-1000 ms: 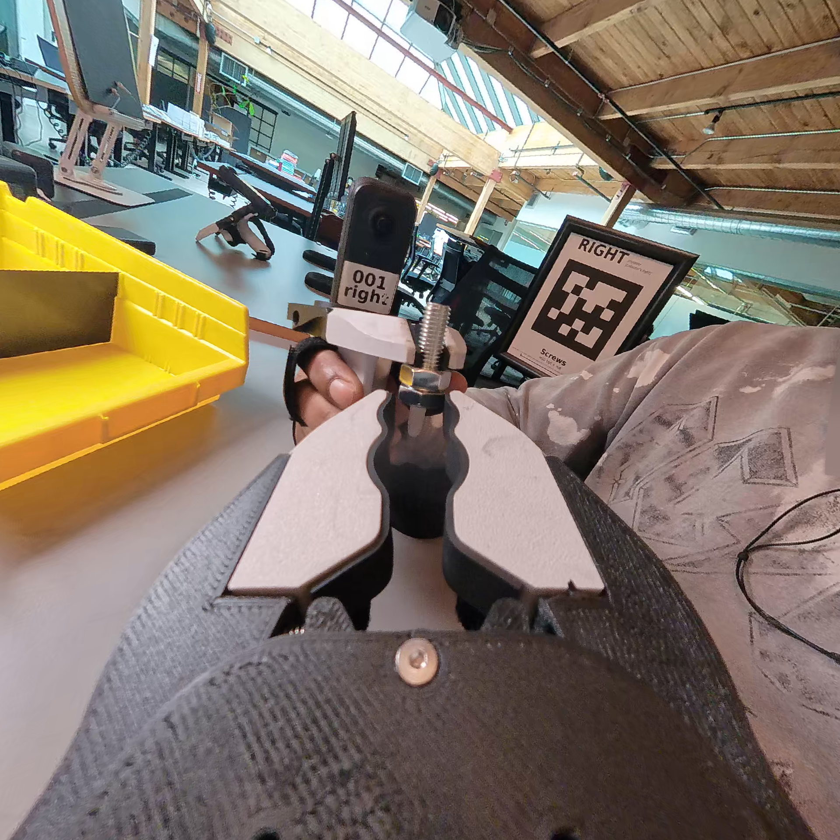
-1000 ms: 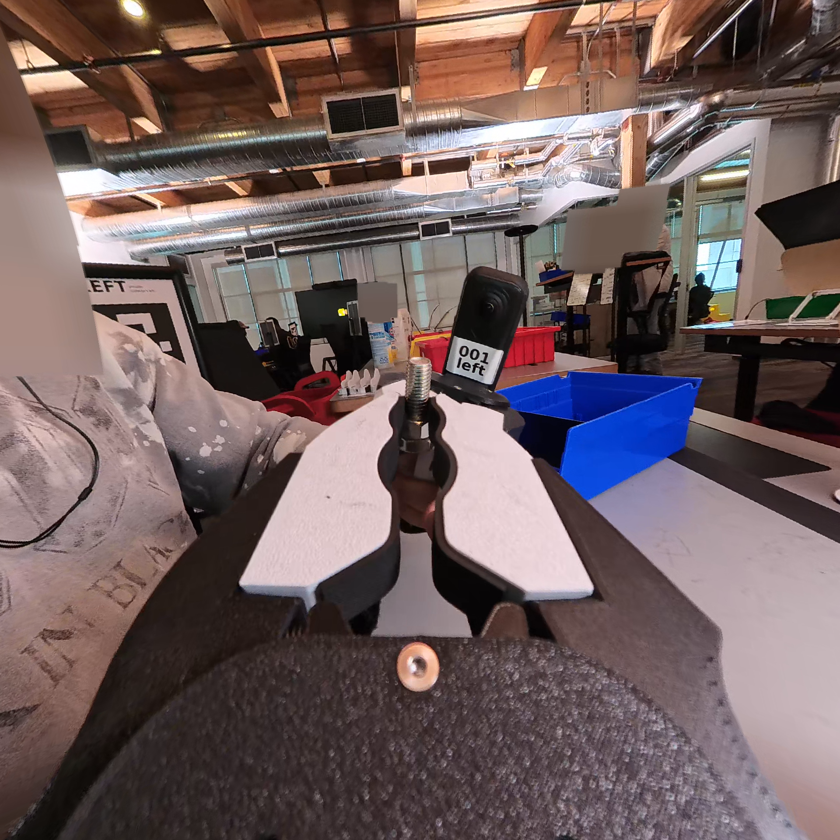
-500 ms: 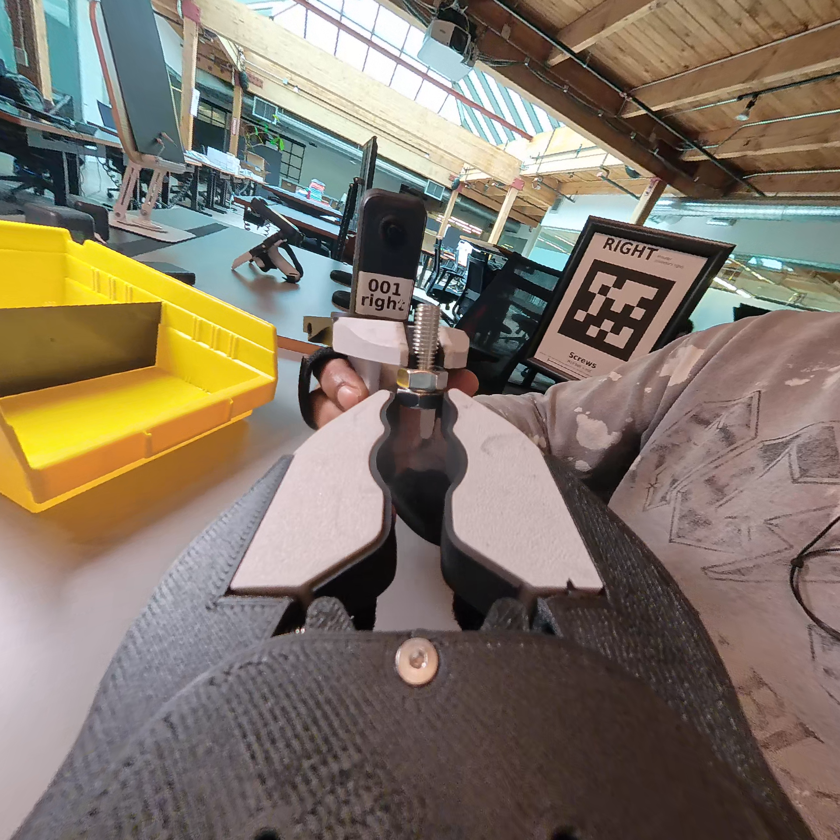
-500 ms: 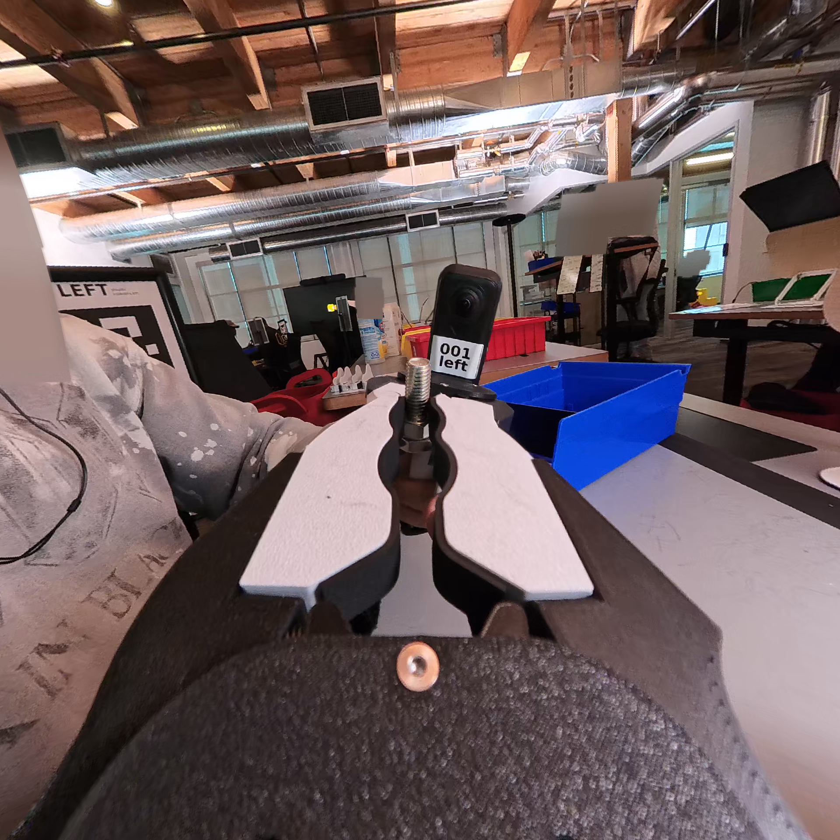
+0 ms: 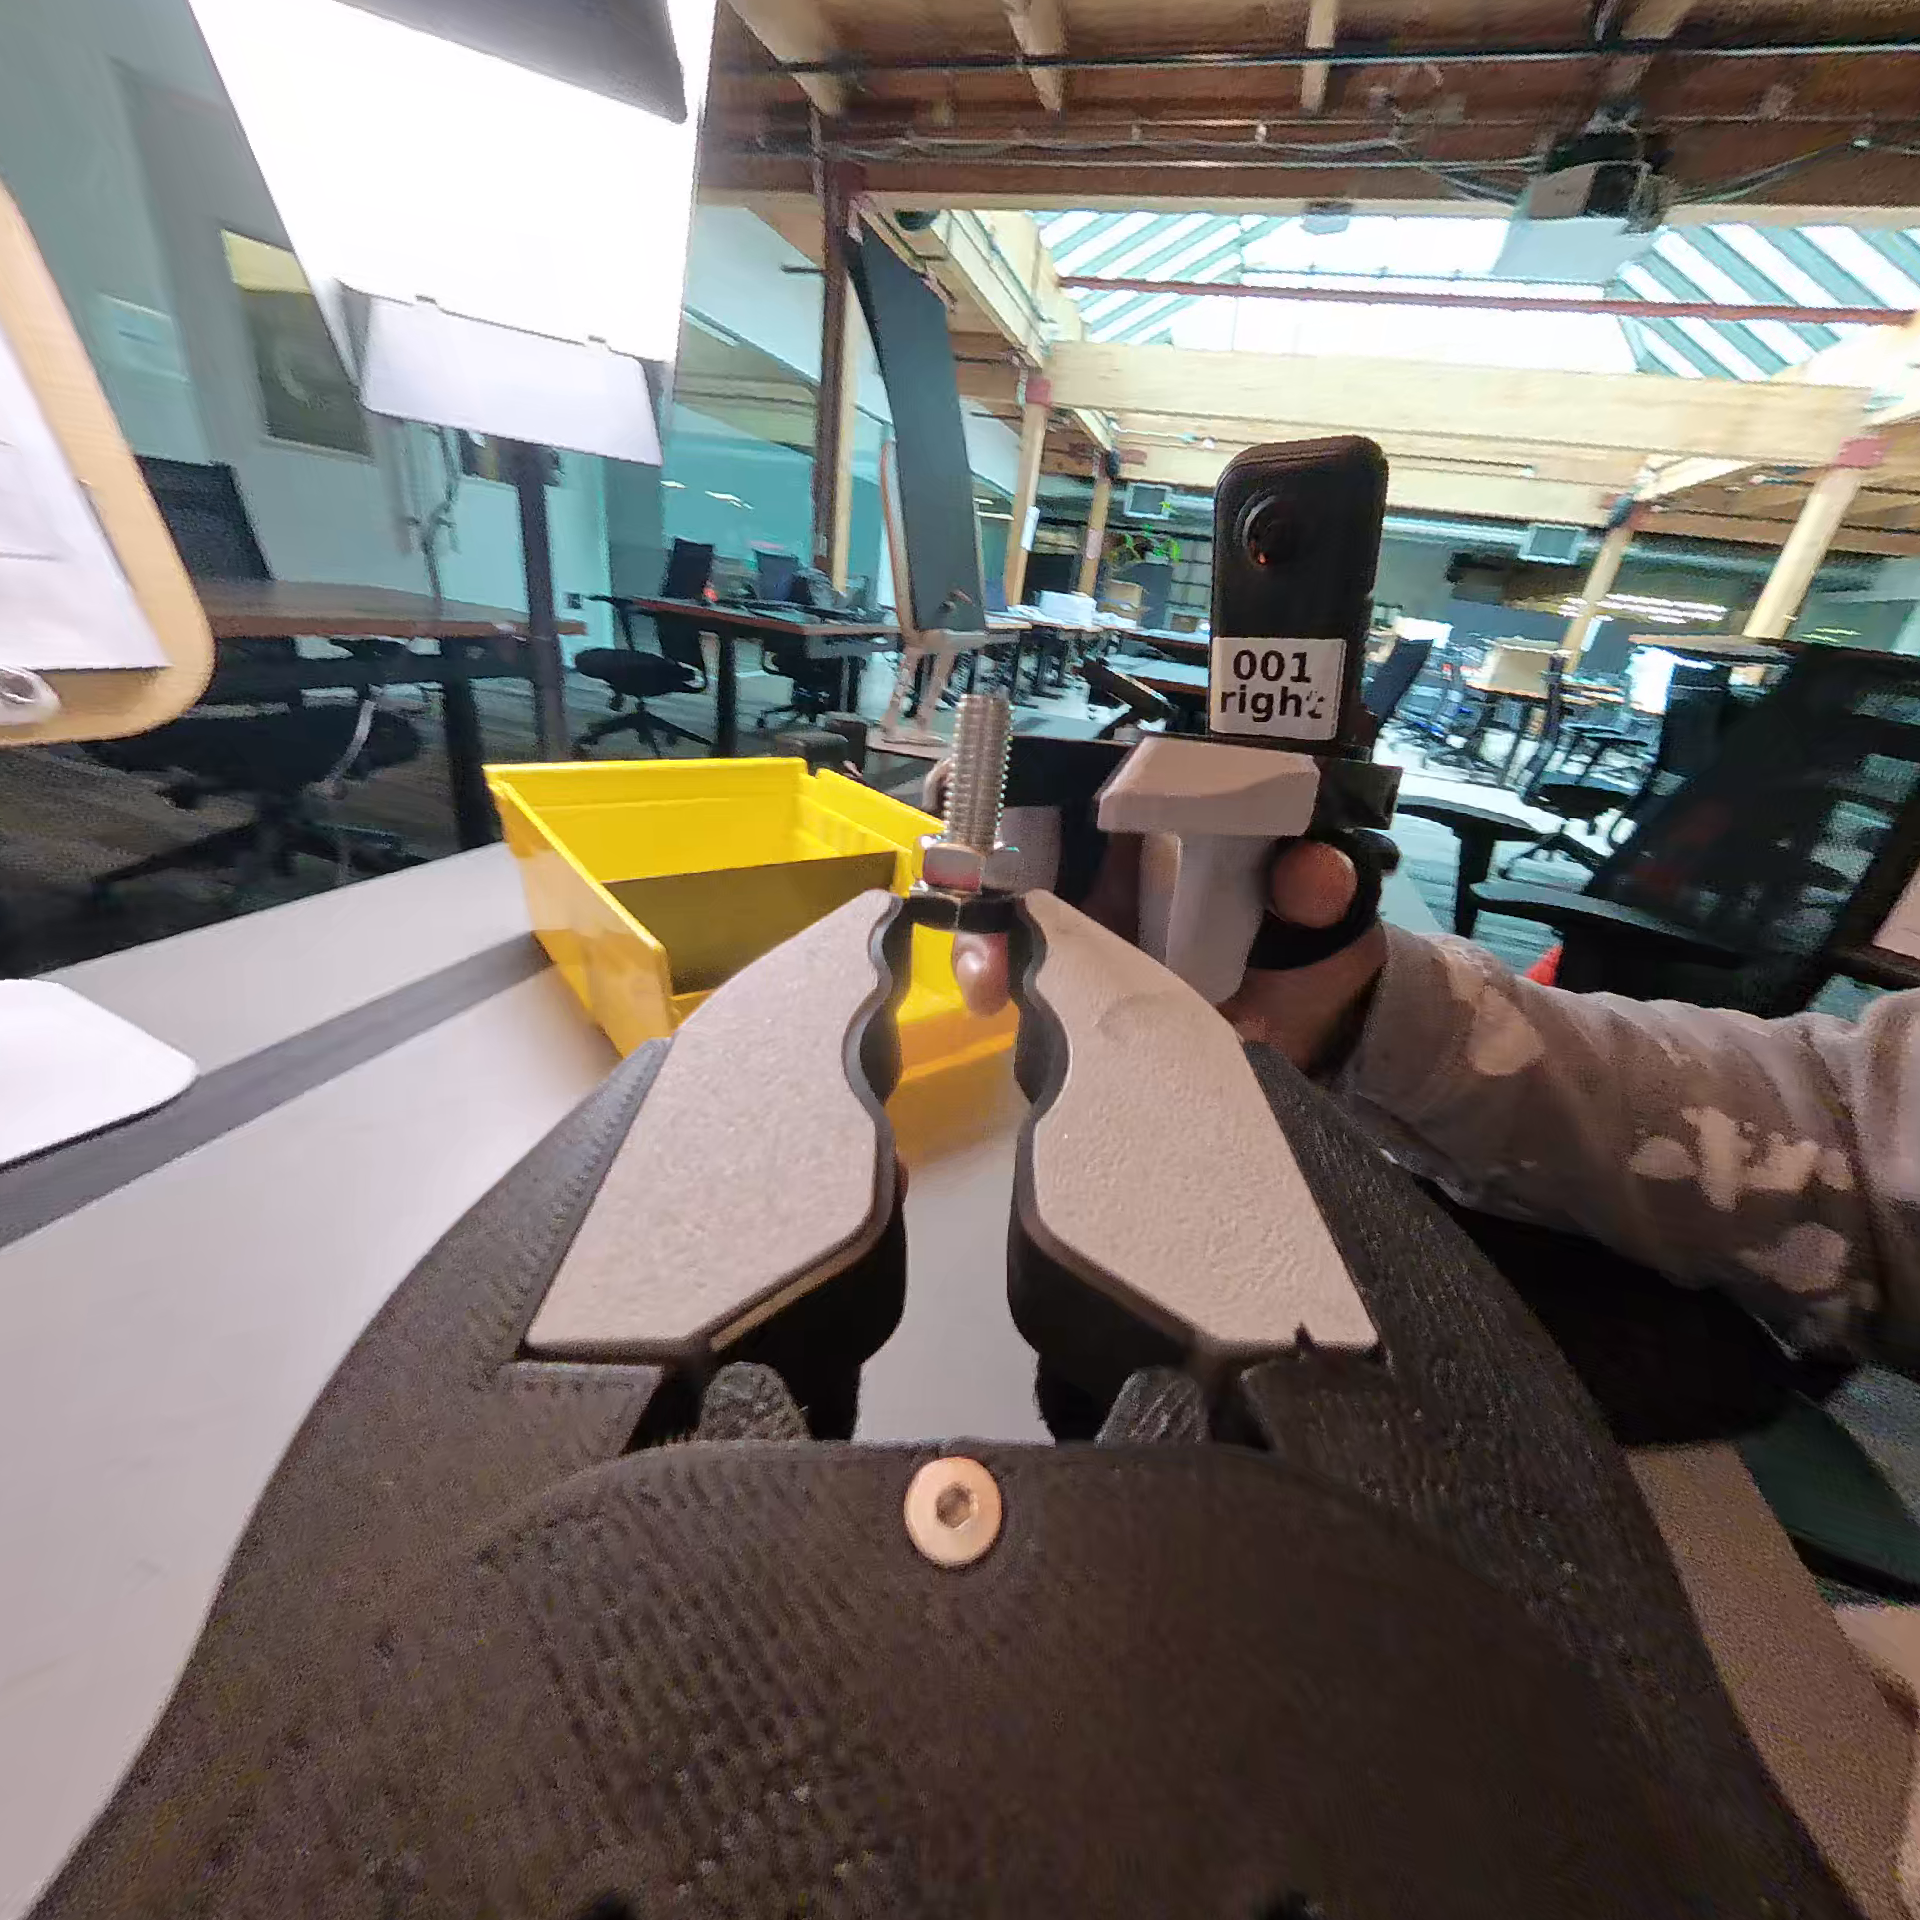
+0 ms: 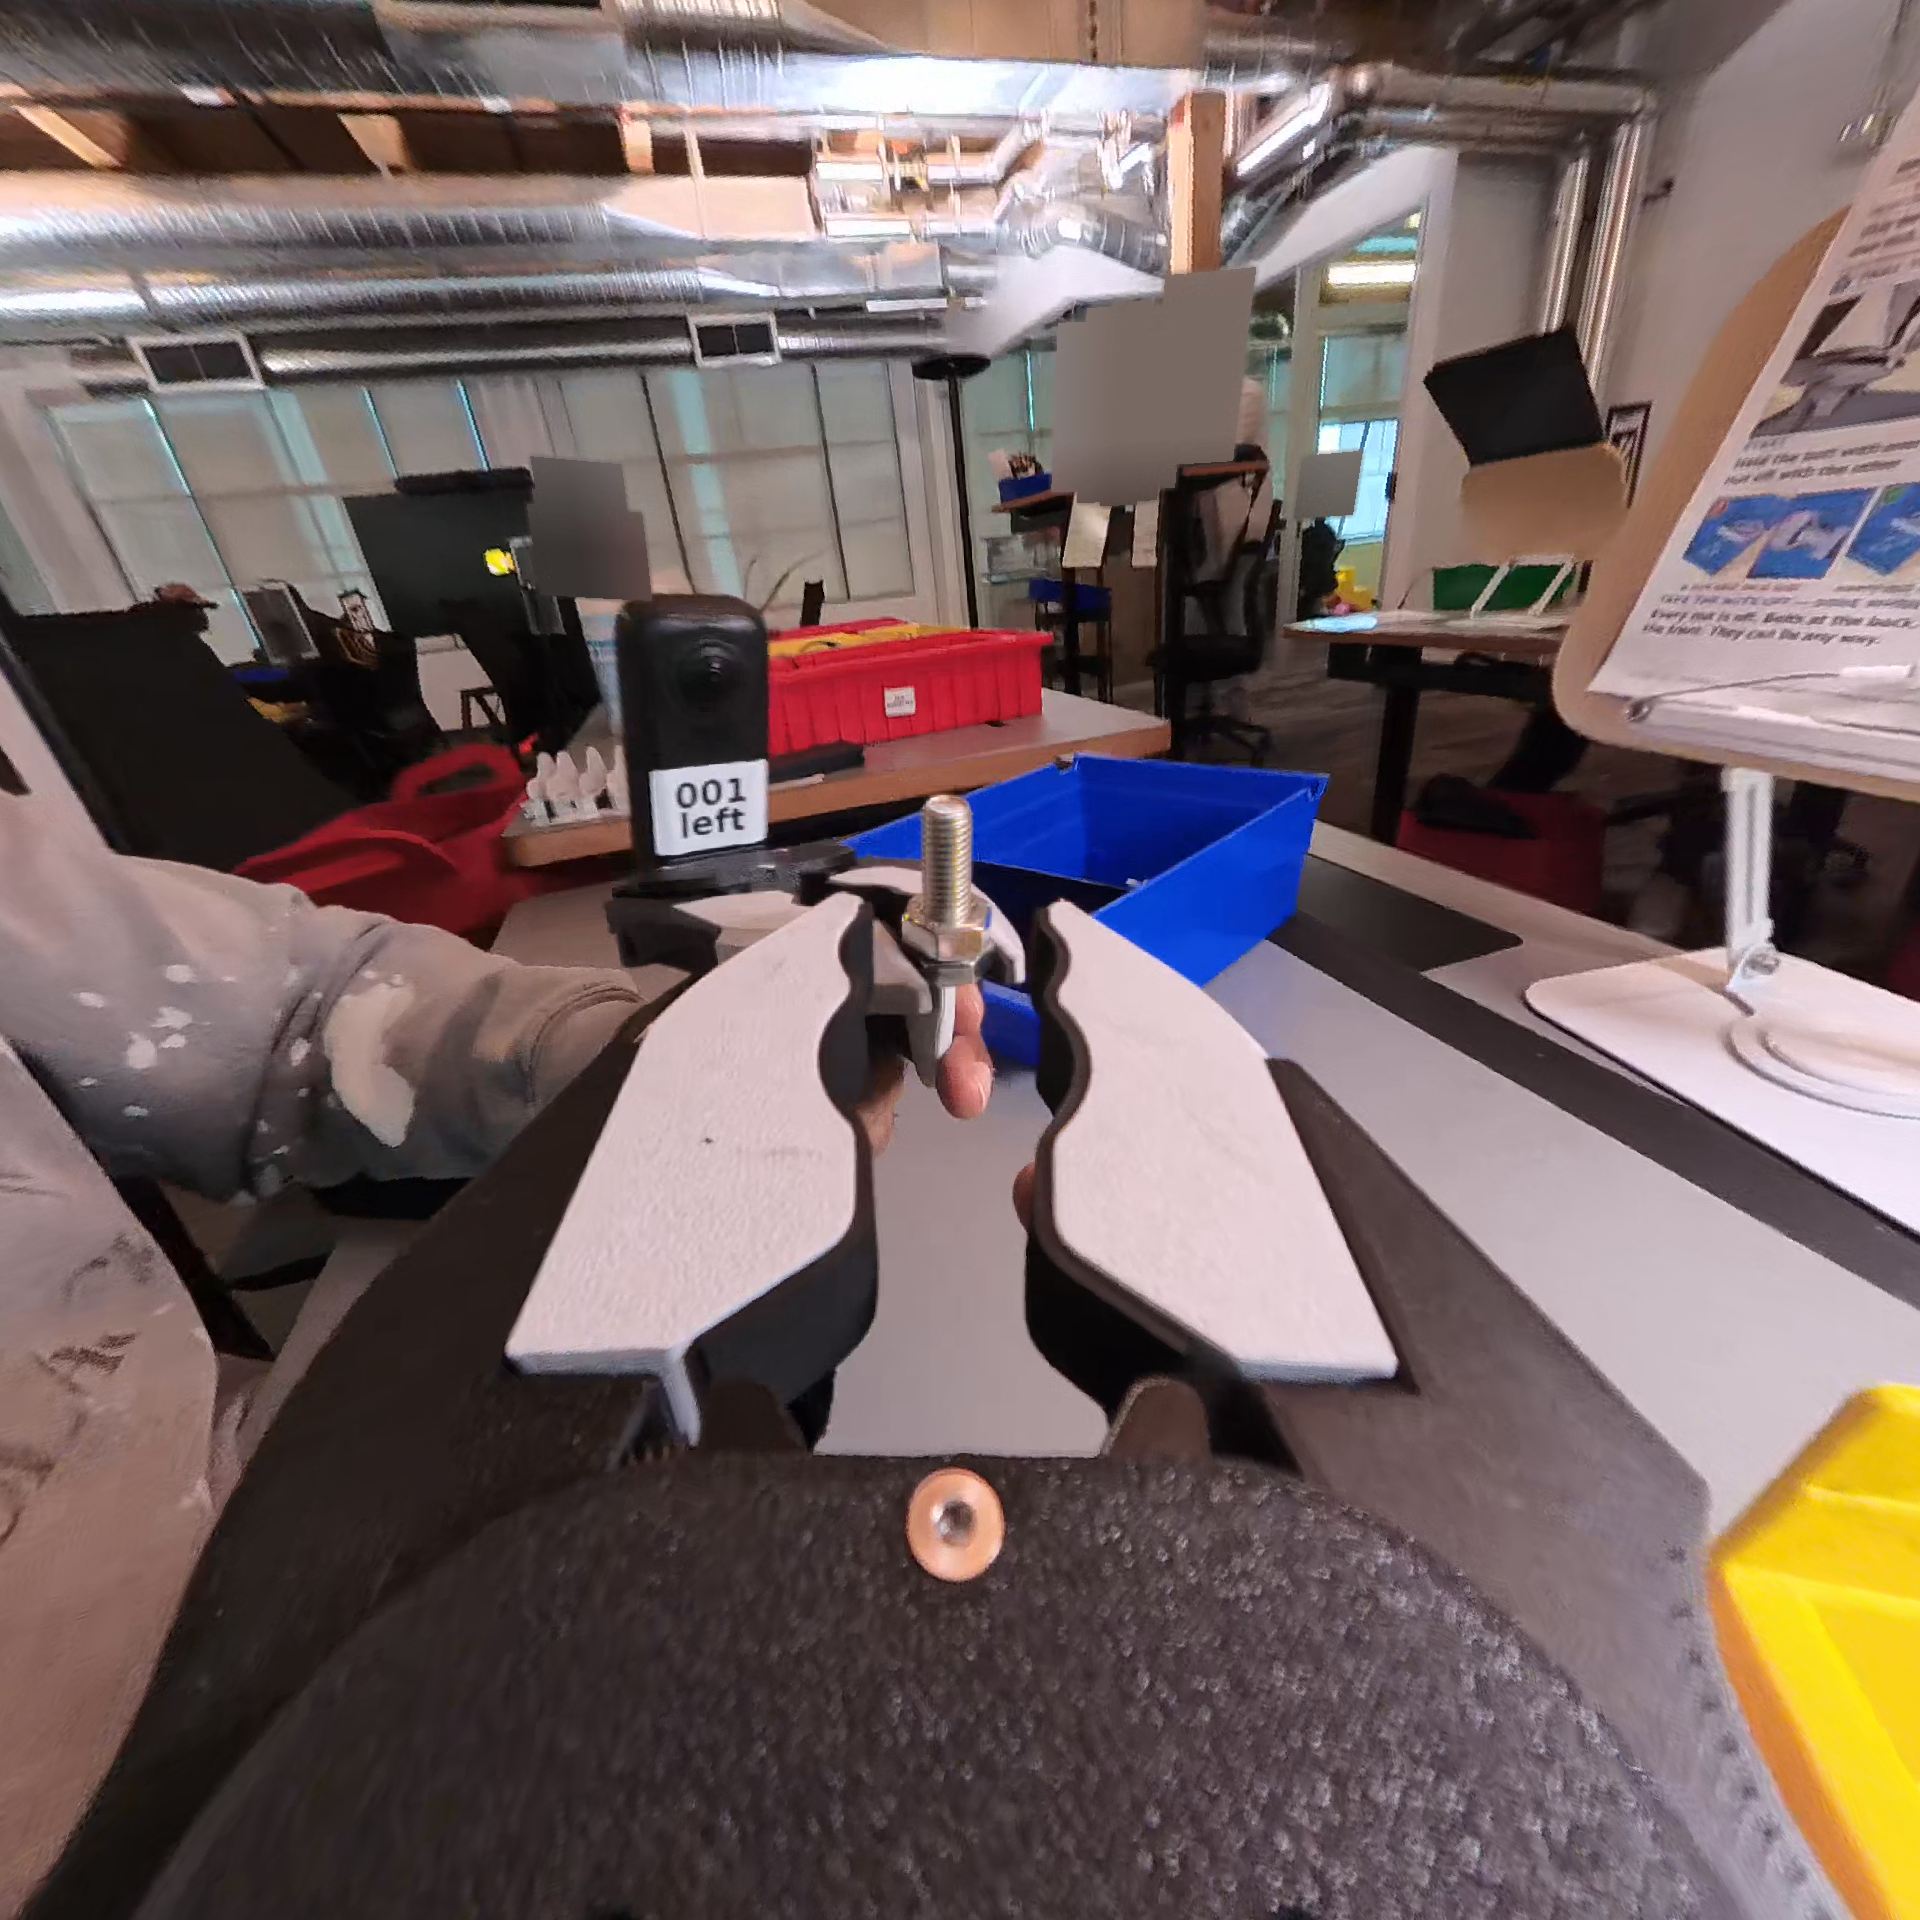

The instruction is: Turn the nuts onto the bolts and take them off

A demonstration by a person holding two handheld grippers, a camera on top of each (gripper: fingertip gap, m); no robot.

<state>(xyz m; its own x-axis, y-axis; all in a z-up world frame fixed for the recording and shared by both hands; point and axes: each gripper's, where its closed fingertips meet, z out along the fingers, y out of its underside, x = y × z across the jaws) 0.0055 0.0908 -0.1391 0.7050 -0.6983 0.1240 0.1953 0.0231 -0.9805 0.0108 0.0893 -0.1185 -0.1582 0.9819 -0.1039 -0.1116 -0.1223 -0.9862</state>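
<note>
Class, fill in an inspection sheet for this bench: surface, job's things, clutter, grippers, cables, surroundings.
Surface: grey table crossed by a dark strip.
Job's things: threaded bolt held upright above the table, with a hex nut low on its thread; yellow bin and blue bin stand on the table.
Clutter: instruction sheet on a board, whose white stand base rests on the table.
Grippers: left gripper is shut on the bolt below the nut; right gripper is open, with a finger either side of the nut and not touching it.
Cables: nothing seen.
Surroundings: open office with desks, chairs and a red crate.
</note>
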